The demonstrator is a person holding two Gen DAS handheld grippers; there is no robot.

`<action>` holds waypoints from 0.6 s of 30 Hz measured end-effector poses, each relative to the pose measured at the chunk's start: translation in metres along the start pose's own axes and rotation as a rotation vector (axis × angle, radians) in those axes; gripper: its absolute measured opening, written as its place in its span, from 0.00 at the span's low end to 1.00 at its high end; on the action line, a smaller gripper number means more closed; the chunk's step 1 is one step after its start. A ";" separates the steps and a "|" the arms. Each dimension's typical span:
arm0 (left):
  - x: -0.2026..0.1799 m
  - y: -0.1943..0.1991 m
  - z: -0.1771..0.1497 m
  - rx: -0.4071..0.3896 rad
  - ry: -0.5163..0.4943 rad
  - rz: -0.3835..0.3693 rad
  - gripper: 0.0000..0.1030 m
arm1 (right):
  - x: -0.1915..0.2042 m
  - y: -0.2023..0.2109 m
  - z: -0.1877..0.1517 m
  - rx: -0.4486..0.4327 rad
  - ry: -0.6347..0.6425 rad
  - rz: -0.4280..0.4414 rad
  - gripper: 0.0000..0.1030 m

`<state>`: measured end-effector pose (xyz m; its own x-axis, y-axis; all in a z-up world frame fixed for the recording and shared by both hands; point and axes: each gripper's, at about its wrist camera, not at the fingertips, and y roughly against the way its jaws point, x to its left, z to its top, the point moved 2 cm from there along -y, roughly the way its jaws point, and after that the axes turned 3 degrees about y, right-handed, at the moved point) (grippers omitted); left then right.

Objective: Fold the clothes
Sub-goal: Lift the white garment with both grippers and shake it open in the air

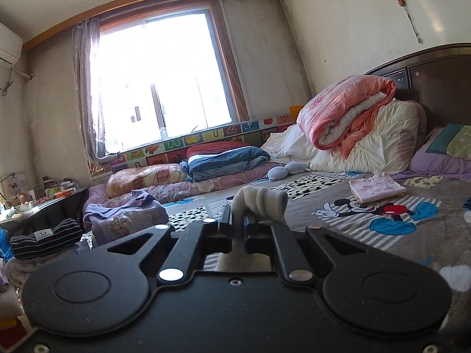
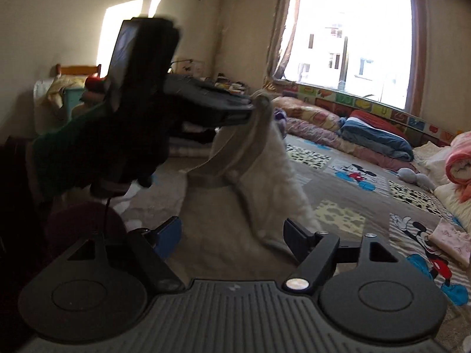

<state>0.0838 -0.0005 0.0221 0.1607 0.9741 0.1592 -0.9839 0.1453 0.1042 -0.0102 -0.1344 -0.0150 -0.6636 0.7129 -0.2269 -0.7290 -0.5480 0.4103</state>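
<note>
A cream fuzzy garment (image 2: 265,170) hangs from my left gripper (image 2: 250,103) down onto the cartoon-print bedspread (image 2: 353,194). In the left wrist view that gripper (image 1: 237,220) is shut on a bunched fold of the garment (image 1: 260,203), which sticks up past the fingertips. A dark-gloved hand with a green sleeve holds the left gripper at the upper left of the right wrist view. My right gripper (image 2: 232,229) is low over the bed with its jaws wide apart. The garment's lower part lies between and beyond its fingers (image 2: 295,231), and neither pad presses on it.
A folded pink garment (image 1: 376,188) lies on the bed near the pillows. A purple garment (image 1: 126,211) and a black striped one (image 1: 44,241) sit at the bed's left edge. Rolled quilts (image 1: 347,117) are stacked against the headboard. A cluttered side table (image 1: 38,206) stands under the window.
</note>
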 end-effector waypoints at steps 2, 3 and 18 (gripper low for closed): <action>-0.002 0.002 0.001 0.005 0.007 -0.004 0.05 | 0.029 -0.018 -0.008 0.049 0.106 -0.013 0.74; -0.004 0.002 0.002 0.005 0.006 -0.004 0.05 | 0.042 -0.026 -0.013 0.074 0.150 -0.029 0.74; 0.008 0.020 0.006 0.002 0.104 -0.020 0.05 | 0.081 -0.049 -0.036 0.199 0.300 -0.219 0.09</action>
<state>0.0660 0.0090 0.0311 0.1716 0.9836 0.0546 -0.9803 0.1650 0.1084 -0.0345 -0.0654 -0.0850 -0.5371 0.6282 -0.5629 -0.8313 -0.2814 0.4793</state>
